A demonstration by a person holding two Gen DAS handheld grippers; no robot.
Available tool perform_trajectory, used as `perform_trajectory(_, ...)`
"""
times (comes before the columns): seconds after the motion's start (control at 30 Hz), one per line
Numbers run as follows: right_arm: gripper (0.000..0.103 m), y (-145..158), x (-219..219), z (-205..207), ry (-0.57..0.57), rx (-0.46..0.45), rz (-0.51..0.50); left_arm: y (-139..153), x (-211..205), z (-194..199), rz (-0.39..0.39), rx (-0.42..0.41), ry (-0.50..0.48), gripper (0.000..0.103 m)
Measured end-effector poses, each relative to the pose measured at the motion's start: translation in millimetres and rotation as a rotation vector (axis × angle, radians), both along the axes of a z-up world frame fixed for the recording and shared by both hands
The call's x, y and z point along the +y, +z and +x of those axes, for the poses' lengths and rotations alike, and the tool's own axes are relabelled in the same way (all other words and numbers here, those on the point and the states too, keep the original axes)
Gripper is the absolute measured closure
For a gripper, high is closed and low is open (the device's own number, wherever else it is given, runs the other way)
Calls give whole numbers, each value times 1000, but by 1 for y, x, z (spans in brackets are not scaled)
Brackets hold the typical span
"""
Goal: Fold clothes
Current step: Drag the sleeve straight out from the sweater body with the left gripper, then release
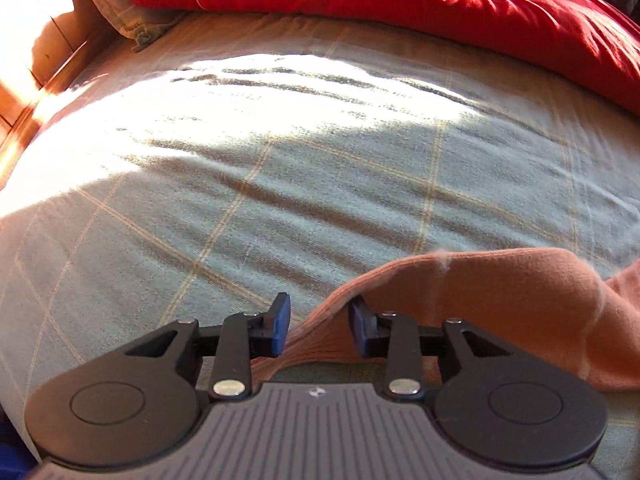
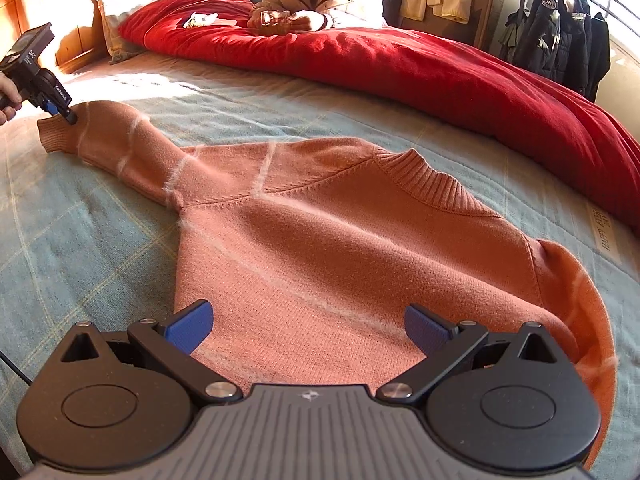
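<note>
My left gripper (image 1: 319, 328) tilts steeply down at the cuff end of the sweater's sleeve (image 2: 104, 136). Its jaws stand partly apart; the ribbed cuff lies in the gap, not pinched. My right gripper (image 2: 308, 330) hovers over the hem with jaws wide, holding nothing.

Right wrist view shows the whole pink sweater (image 2: 320, 240) spread flat, collar away from me, one sleeve stretched out left, and my left hand (image 2: 8, 96) around its gripper at that sleeve's end. Left wrist view gives only a hump of sleeve and open bed.

Surface: blue-grey checked bedsheet (image 1: 280, 184), sunlit patch. Red quilt (image 2: 440, 68) bunched along the far side, a person leaning on it. Wooden headboard (image 1: 44, 40) to the left, coats (image 2: 560, 40) hanging far right.
</note>
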State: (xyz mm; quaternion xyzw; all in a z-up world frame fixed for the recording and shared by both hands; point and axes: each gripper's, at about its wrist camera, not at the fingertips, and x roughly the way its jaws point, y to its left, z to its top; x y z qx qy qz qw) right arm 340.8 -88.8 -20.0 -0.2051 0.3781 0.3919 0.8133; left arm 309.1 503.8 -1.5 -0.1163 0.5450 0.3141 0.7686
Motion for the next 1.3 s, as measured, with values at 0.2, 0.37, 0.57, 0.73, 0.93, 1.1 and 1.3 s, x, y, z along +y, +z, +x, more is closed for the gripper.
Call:
perform_trajectory(0.2, 0, 1, 1, 5, -18, 16, 20, 3, 23, -30, -3, -45, 219, 69)
perform_trajectory(0.37, 0, 1, 6, 7, -12, 21, 28, -7, 6, -49, -269, -259, 328, 58)
perform_trajectory(0.57, 0, -1, 10, 6, -6, 32, 35, -63, -33, -53, -534, -444, 450, 54)
perform_trajectory(0.73, 0, -4, 10, 5, -11, 38, 33, -74, -35, -59, -512, -658, 545, 36)
perform_trajectory(0.93, 0, -4, 7, 3, -25, 53, 45, -60, -46, -42, -301, -573, 526, 84)
perform_trajectory(1.1, 0, -1, 2, -1, -12, 17, 27, -38, -54, -52, -243, -620, 552, 90)
perform_trajectory(1.3, 0, -2, -12, 0, -50, 31, 26, -17, -65, -78, -231, -609, 556, 90)
